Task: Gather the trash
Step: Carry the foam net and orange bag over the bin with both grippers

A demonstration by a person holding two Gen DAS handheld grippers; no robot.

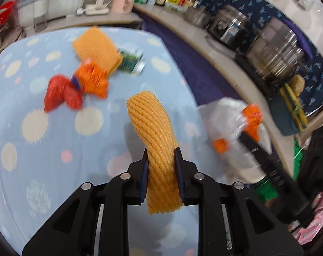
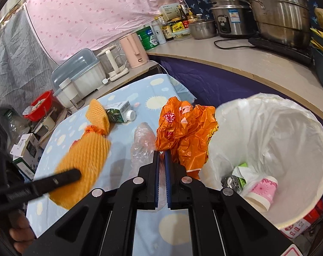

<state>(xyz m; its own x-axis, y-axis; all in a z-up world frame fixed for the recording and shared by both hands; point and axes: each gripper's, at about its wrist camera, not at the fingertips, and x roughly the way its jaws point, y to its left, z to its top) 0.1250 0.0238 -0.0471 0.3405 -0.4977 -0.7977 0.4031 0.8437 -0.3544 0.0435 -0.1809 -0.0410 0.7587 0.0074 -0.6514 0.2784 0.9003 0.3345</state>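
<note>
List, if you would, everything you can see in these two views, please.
Foam mesh fruit sleeve: 2, orange-yellow, one held, one on the table
Crinkled plastic bag: 1, orange, at right gripper's tips
Crumpled plastic bag: 1, red, on table
Drink carton with white cap: 1, green-white, lying on table
Clear plastic film: 1, transparent, on table
White-lined bin: 1, white, beside table, holding a pink paper cup
Left gripper: 1, black, shut on a sleeve
Right gripper: 1, black, shut on the orange bag

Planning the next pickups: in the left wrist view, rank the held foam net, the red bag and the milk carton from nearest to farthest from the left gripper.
1. Foam net: between the left gripper's jaws.
2. Red bag: up-left on the cloth.
3. Milk carton: farthest, near the table's far edge.
</note>
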